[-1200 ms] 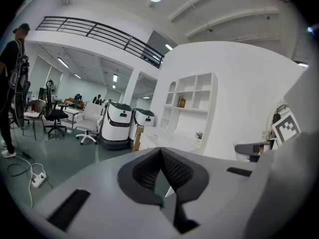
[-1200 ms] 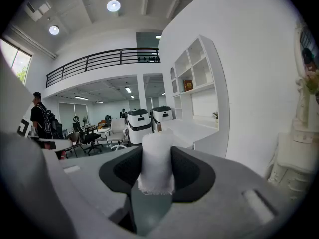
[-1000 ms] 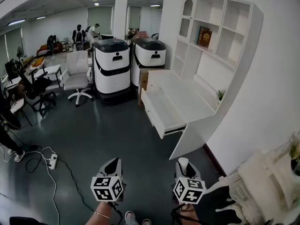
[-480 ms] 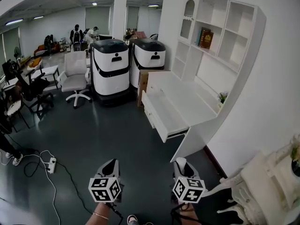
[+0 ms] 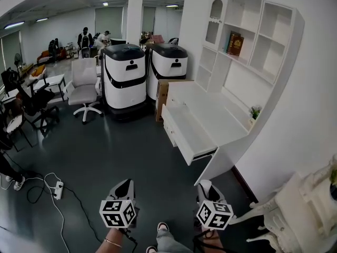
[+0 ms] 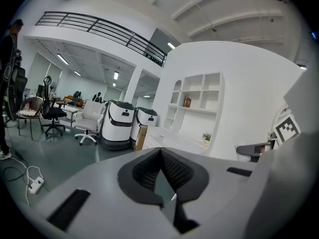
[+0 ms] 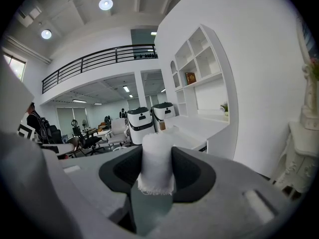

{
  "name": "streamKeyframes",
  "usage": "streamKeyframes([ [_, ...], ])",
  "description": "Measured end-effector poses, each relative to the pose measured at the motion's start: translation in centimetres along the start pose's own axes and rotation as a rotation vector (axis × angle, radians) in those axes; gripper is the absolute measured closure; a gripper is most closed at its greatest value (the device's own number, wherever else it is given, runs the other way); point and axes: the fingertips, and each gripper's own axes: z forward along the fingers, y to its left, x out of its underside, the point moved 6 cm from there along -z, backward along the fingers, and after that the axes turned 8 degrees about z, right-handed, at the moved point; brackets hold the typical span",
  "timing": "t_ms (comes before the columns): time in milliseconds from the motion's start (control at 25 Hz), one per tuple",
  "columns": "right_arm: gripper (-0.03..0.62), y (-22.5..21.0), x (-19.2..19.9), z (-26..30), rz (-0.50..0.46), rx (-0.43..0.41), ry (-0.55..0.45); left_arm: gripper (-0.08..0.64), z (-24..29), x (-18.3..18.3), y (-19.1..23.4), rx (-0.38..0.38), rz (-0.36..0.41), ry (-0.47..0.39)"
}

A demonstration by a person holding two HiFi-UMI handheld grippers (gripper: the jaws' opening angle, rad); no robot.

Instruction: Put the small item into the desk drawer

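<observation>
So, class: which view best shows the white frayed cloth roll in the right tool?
The right gripper view: the white frayed cloth roll stands at the centre, clamped between the right tool's jaws. The head view shows only its white tip above that tool; the left gripper view does not show it clearly.

Small white cloth roll (image 7: 156, 156) with a frayed lower edge, upright, pinched in the right claw (image 7: 157, 173). White drawer (image 5: 185, 132) pulled out open from the table (image 5: 221, 112) front, well apart from the cloth roll.

White roll (image 7: 157, 159), white desk (image 5: 210, 109), dark grey, perhaps greenish, floor (image 5: 121, 152).
</observation>
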Motion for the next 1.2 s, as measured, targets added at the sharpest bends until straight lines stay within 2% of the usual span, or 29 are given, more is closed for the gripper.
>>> streamKeyframes([
  [280,0.419,-0.6,-2.2,6.7,-0.010,-0.002,0.007,0.563,5.4,-0.6,2.3,-0.030,-0.027,0.015],
  [680,0.420,-1.1,-8.3,19.2,-0.041,-0.058,0.020,0.563,16.3,-5.3,5.5,-0.088,-0.024,0.005],
  [880,0.420,-2.8,-11.3,24.1,-0.031,-0.046,0.009,0.563,22.0,-7.3,5.6,-0.072,-0.007,0.007],
  [1200,0.419,-5.4,-13.8,31.1,-0.013,-0.029,0.023,0.563,30.1,-8.9,6.2,-0.060,-0.005,0.025],
])
